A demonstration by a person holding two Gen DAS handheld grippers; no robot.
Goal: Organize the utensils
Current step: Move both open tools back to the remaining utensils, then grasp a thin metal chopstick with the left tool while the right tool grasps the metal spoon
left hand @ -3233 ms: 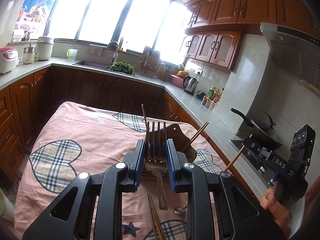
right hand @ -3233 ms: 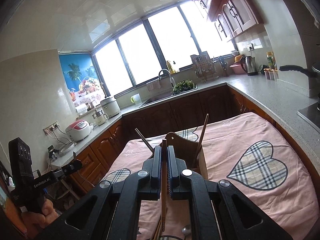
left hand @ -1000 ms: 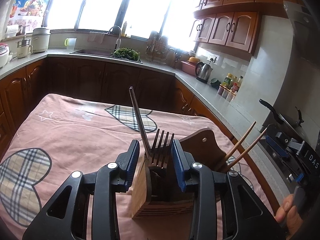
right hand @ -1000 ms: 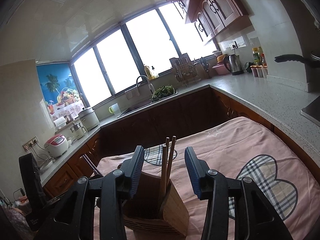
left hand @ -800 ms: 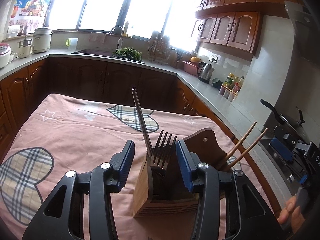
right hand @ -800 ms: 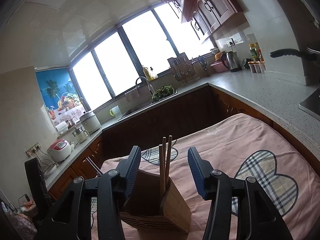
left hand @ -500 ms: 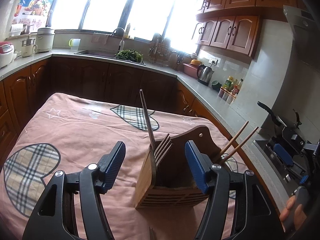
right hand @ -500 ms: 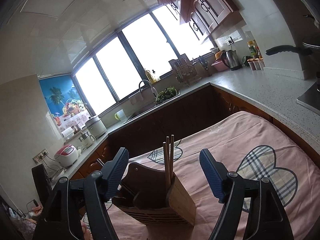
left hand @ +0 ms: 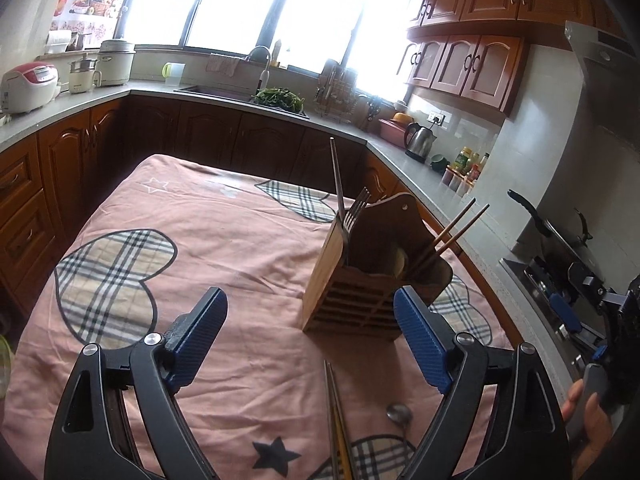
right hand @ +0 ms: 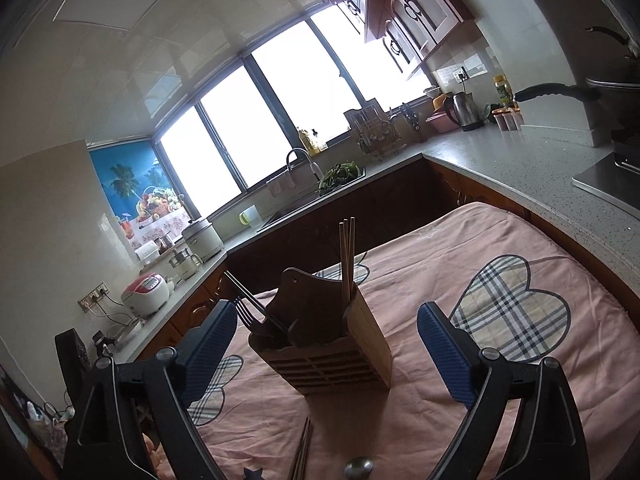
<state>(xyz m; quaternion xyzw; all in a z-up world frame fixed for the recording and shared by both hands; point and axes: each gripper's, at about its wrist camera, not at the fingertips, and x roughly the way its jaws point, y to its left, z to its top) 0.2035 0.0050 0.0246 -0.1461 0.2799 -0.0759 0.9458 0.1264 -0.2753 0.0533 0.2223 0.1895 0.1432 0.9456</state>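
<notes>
The wooden utensil holder [left hand: 372, 276] stands upright on the pink tablecloth [left hand: 224, 240], near the table's middle, with a plaid heart pattern on either side of it. In it a fork [left hand: 354, 210] and a dark metal chopstick [left hand: 336, 176] rise from one end compartment, and a pair of wooden chopsticks [left hand: 456, 232] leans out of the opposite end. The left gripper [left hand: 316, 340] has its blue pads wide apart and widening further, nothing between them but bare cloth; the holder sits beyond the tips, closer to the right-hand finger. The right gripper [right hand: 328, 352] likewise stands wide and is spreading further, its pads either side of the holder in the picture but clear of it, gripping nothing. Still loose on the cloth, near the camera, lie more chopsticks [left hand: 336, 412] and a metal spoon [left hand: 400, 416], just short of the holder with nothing blocking the way to them. Around the table runs a grey countertop [left hand: 424, 176] over dark wood cabinets, with a sink and greens under the bright window [left hand: 240, 0], a steel kettle [left hand: 418, 142], and a rice cooker [left hand: 28, 86] at the far left. The left wrist view alone shows the person's hand [left hand: 592, 424] on the other gripper's handle at the right edge, and a black pan [left hand: 556, 236] on the stove. The right wrist view alone shows the ceiling, the fruit poster [right hand: 140, 188] from the side, and the wooden chopsticks standing nearly vertical; there the spoon is only a sliver at the bottom edge.
</notes>
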